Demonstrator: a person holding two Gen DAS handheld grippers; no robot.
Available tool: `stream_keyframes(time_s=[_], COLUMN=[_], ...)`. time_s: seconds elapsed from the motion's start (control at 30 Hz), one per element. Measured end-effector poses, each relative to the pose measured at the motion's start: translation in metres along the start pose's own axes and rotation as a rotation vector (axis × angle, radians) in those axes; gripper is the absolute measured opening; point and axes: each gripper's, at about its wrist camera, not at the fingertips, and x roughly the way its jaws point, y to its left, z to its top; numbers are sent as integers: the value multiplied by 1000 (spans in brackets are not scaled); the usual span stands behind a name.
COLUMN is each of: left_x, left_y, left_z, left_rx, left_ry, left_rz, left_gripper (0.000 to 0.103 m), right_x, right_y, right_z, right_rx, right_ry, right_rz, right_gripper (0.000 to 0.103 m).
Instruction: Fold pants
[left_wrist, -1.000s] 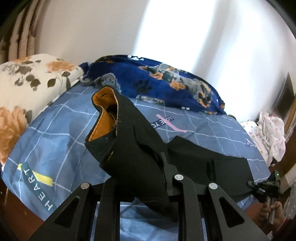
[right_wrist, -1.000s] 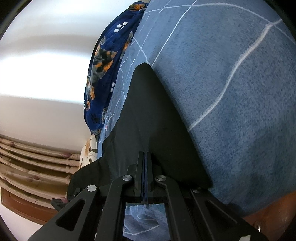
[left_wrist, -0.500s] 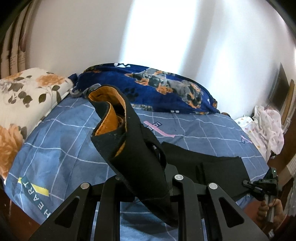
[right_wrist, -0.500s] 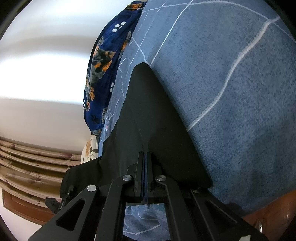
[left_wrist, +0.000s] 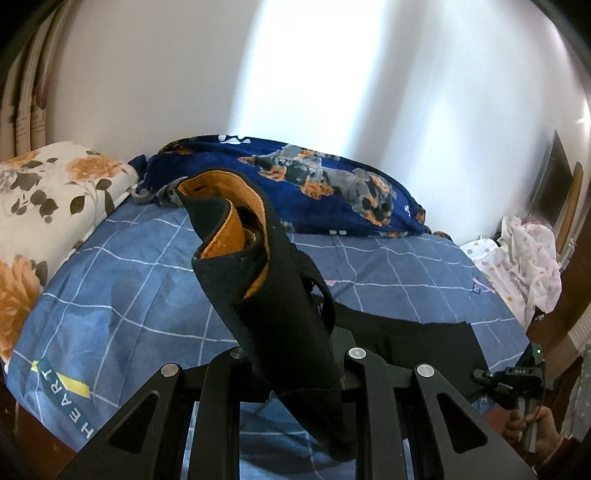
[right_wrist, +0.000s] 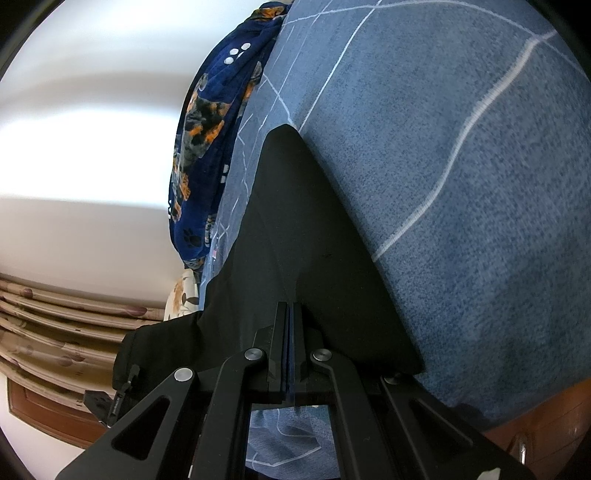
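The black pants (left_wrist: 280, 306) with an orange lining (left_wrist: 229, 236) hang from my left gripper (left_wrist: 291, 354), which is shut on the waist end and holds it up above the bed. The legs lie flat on the blue checked sheet (left_wrist: 122, 295) to the right. My right gripper (right_wrist: 290, 314) is shut on the leg end of the pants (right_wrist: 295, 236), low at the bed's edge. The right gripper also shows in the left wrist view (left_wrist: 517, 380), at the lower right.
A dark blue dog-print blanket (left_wrist: 325, 184) lies bunched along the wall. A floral pillow (left_wrist: 48, 195) is at the left. A white patterned cloth (left_wrist: 524, 254) lies at the right. Curtains (right_wrist: 55, 321) and wooden furniture (right_wrist: 44, 413) stand beyond the bed.
My left gripper has lifted the waist end higher, and the pants hang more upright. The right gripper has held the leg end in place.
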Motion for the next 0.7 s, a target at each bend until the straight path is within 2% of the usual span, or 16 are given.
stream_keyframes(time_s=[0.7], left_x=[1], left_y=[-52], left_z=[26], left_rx=[70], left_ry=[-39], left_rz=[-77], left_gripper=[20], right_x=[-2], right_y=[1], right_z=[-2], right_rx=[3], right_ry=[0], right_rz=[6], right_gripper=[0])
